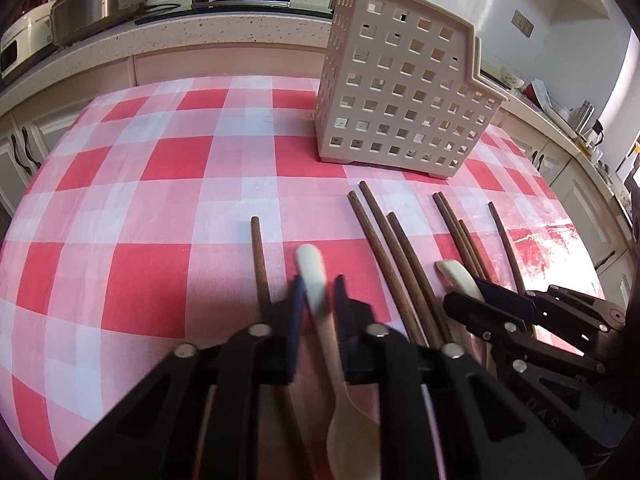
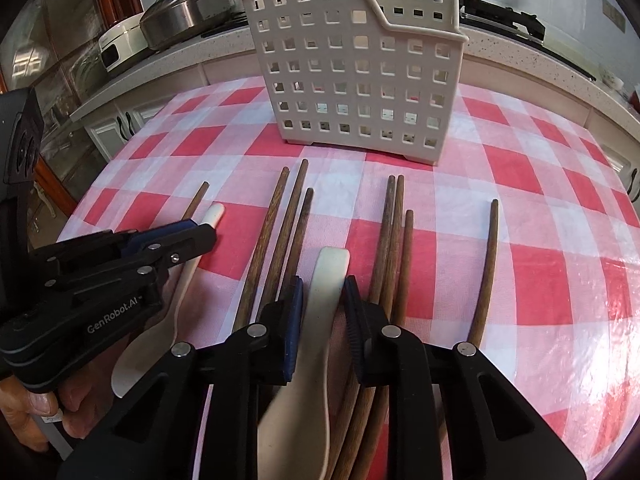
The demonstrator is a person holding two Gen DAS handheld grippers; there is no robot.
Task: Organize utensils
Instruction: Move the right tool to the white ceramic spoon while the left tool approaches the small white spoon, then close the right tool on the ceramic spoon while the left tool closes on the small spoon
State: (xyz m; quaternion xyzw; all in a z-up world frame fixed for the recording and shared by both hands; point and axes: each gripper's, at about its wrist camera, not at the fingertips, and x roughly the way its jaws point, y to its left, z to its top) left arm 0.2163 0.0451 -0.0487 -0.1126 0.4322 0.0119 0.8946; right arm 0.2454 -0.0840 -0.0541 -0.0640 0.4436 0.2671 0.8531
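Two pale ceramic spoons and several brown wooden chopsticks lie on a red and white checked cloth. My left gripper is shut on the narrow handle of the left spoon, whose bowl lies beneath the gripper body. My right gripper is shut on the wider handle of the right spoon. Chopsticks lie close on both sides of that spoon. In the left wrist view the right gripper shows at the right. A beige perforated utensil holder stands upright beyond the utensils.
A single chopstick lies just left of the left spoon, and another lies alone at the right. A kitchen counter with a steel pot and a stove runs behind the table. A hand holds the left gripper.
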